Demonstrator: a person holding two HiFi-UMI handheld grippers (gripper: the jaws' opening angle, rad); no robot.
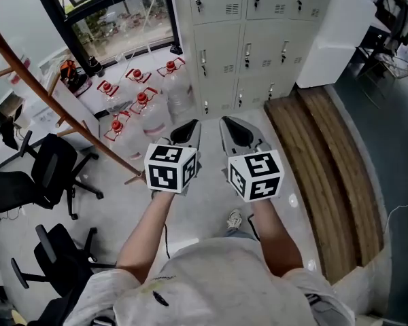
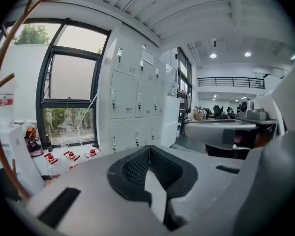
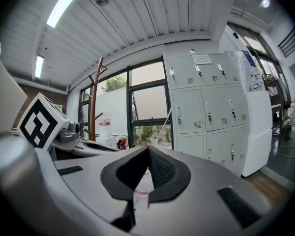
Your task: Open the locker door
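Likely handling: the locker door (image 1: 221,56) is looking like thin painted sheet metal, so it is probably swinging light and stiff on its hinges, its smooth face offering no purchase.
Grip spot: the small metal handle (image 1: 204,61) near the door's edge is offering the one place to take hold; it is narrow, and a latch may be resisting before the door is giving way.
Look: pale grey doors are standing in a grid across the locker bank (image 3: 206,109), each carrying a slotted vent and a handle, all sitting closed.
Left tool (image 2: 149,147): its pads are meeting at the tips and gripping nothing.
Right tool (image 3: 147,148): its jaws are pressing together and carrying nothing.
Place: the locker bank is standing against the far wall beside the window, well apart from both tools; which door is meant I cannot tell.
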